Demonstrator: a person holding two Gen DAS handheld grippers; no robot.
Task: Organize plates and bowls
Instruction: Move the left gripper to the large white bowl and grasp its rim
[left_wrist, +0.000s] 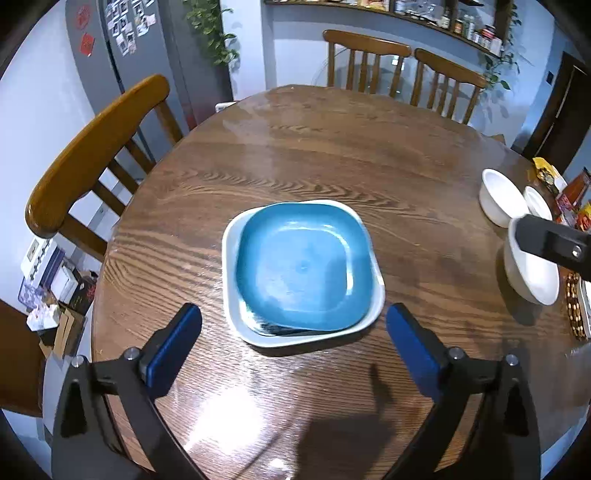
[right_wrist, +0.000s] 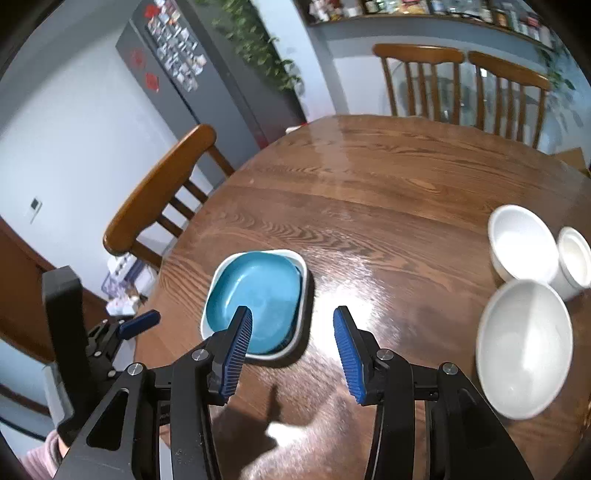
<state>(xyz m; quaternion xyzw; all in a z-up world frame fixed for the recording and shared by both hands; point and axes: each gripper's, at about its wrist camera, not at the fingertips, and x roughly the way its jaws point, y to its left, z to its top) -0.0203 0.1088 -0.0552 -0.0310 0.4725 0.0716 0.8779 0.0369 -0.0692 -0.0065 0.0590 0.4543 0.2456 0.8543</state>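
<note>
Above the round wooden counter (left_wrist: 332, 155), ringed by chairs (left_wrist: 92, 155), my left jaws (left_wrist: 293, 332) gape wide and my right jaws (right_wrist: 291, 332) stand part-open, both empty, the blue plate (left_wrist: 303, 266) stacked on the white plate (left_wrist: 375, 314) mid-counter, white bowls (right_wrist: 524, 347) right.

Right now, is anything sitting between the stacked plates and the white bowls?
Nothing: only bare wooden table separates the blue plate from the white bowls, clearest in the right wrist view.

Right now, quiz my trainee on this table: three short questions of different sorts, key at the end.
1. True or false: the blue plate sits on the white plate.
2. How many white bowls stand on the table?
3. Which gripper holds something? A left gripper B right gripper C neither

Key: 1 true. 2 three: large bowl, middle bowl, small bowl. 3 C, both open.
</note>
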